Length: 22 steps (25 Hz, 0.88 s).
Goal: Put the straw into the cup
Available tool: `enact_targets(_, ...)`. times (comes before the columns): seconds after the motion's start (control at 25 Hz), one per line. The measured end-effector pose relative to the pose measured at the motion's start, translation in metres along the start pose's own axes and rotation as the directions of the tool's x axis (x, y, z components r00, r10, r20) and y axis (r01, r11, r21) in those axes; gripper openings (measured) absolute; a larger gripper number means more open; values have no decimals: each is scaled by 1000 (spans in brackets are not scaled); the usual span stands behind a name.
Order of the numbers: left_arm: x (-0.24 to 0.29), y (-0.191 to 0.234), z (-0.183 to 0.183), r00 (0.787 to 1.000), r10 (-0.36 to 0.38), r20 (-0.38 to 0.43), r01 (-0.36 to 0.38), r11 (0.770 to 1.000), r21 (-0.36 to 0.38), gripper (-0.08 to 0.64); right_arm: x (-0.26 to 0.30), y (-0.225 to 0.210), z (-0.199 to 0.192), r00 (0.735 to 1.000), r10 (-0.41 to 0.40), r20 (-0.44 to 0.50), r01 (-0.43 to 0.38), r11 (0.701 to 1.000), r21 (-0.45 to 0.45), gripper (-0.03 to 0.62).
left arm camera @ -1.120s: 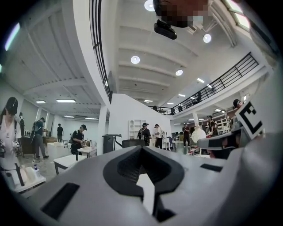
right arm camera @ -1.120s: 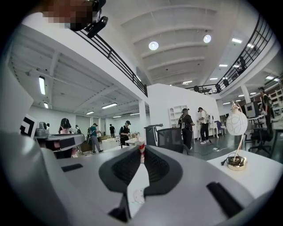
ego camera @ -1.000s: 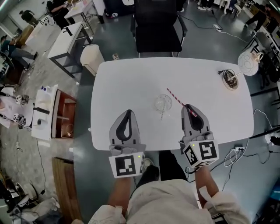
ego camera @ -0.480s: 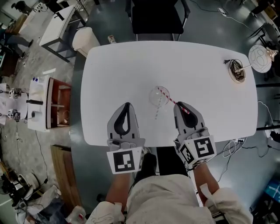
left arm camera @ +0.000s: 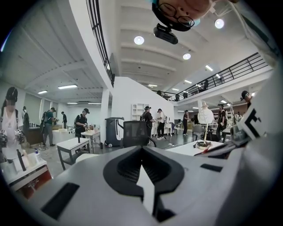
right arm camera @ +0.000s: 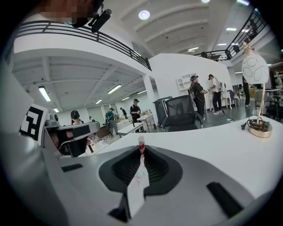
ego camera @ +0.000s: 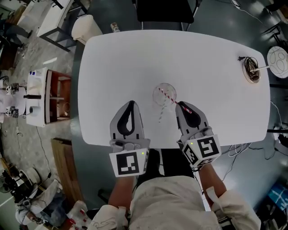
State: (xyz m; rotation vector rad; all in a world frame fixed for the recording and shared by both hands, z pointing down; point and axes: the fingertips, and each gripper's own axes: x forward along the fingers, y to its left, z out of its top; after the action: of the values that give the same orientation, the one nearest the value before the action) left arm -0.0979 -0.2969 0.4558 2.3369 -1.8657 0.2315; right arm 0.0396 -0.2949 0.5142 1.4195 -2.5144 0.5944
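Note:
A clear cup (ego camera: 164, 95) stands upright near the middle of the white table (ego camera: 135, 58). A red-and-white striped straw (ego camera: 171, 98) slants from my right gripper (ego camera: 182, 105) up-left, and its far end lies over the cup's mouth. That gripper is shut on the straw's near end; in the right gripper view the straw (right arm camera: 141, 146) sticks out between the jaws of the right gripper (right arm camera: 140, 153). My left gripper (ego camera: 130, 104) hovers left of the cup, shut and holding nothing, as the left gripper view (left arm camera: 142, 151) also shows.
A lamp base (ego camera: 253, 74) with a round white shade (ego camera: 279, 61) sits at the table's far right corner. A black chair (ego camera: 165, 11) stands behind the table. On the floor to the left are a white bin (ego camera: 87, 27) and a white shelf unit (ego camera: 45, 96).
My right gripper has carried the straw left, so its far end went from right of the cup to over its mouth. The left gripper kept its place beside the cup.

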Motion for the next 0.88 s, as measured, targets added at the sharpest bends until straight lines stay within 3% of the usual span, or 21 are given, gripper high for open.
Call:
enact_targets(0.36,6,4,-19,998,23,-52,-23,1000,-11,2,17,-2,-21,998,31,-60,-30,999,19,23)
enact_targets(0.88,8,-1,-38,996,9,-84,-10,1000,-10,2,22,-9,-40,997,29,-72,-26,999,35,23)
